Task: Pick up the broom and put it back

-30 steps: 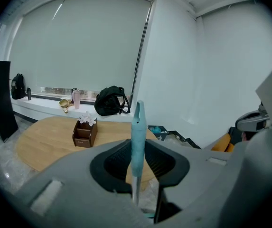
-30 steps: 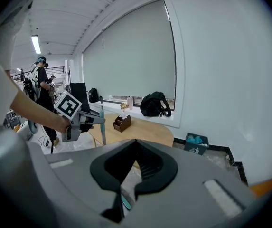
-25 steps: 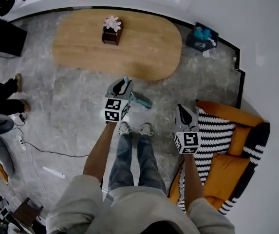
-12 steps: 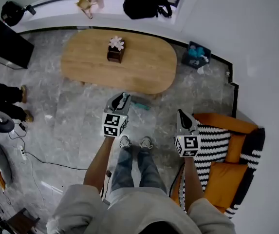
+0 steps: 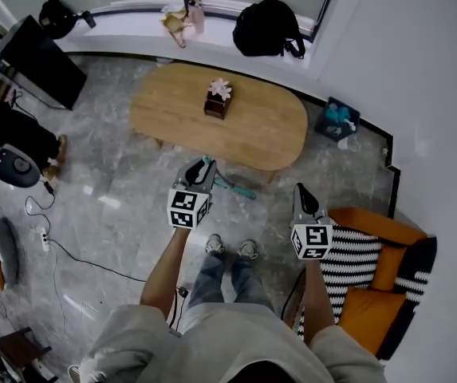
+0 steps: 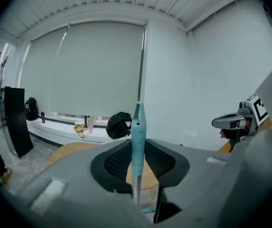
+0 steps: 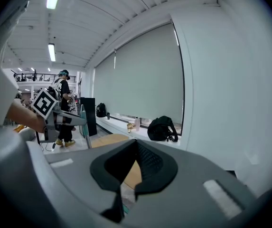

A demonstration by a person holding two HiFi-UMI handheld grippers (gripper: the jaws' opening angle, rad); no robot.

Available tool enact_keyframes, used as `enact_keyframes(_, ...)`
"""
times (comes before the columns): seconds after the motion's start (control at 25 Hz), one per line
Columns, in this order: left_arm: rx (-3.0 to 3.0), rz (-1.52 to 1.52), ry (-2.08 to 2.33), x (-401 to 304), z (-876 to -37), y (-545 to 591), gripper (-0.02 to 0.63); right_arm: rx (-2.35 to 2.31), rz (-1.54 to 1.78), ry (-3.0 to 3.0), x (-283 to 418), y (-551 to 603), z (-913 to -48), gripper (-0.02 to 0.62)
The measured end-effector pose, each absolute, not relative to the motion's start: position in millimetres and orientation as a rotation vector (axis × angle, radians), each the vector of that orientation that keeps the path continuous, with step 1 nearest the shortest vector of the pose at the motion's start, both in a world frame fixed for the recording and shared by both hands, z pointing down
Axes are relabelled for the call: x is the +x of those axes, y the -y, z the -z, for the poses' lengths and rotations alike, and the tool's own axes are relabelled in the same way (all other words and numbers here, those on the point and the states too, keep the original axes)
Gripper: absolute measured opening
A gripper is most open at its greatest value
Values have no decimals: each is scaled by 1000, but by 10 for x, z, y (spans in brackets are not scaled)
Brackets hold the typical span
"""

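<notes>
Two grippers are up, on the near side of the table [image 5: 172, 106]. The left gripper [image 6: 138, 145] clamps the broom [image 6: 137, 122]; the right gripper [image 7: 136, 144] has its jaws together, empty.

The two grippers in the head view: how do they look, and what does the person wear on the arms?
The left gripper and the right gripper are alike: grey tapered shells with dark jaws, each bearing a white cube printed with black square markers. No cables show on them. The sleeves of a pale grey top leave the forearms bare.
</notes>
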State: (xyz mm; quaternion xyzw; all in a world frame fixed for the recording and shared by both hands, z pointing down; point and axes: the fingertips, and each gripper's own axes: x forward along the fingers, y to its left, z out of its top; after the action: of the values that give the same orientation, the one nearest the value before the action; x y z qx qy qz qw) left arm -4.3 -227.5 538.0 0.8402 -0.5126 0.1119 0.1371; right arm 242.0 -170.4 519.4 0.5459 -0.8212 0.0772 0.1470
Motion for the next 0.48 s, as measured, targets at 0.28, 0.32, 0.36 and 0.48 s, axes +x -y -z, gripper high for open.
enact_keyframes(0.28,2347,-320,1651,-614,-5136,2022,92,1442,-165,2500,1937,1862,-4956,3)
enact_keyframes(0.32,2334,-317,1676,-691,-5108,1984,92,1420,-159,2517,1864,1874,-4937,2)
enact_keyframes(0.36,2321,-315,1701,-767,-5085,1951,92,1398,-152,2534,1793,1889,-4922,2)
enact_keyframes(0.48,2280,-318,1769,-987,-5033,1876,92,1334,-140,2573,1595,1928,-4902,2)
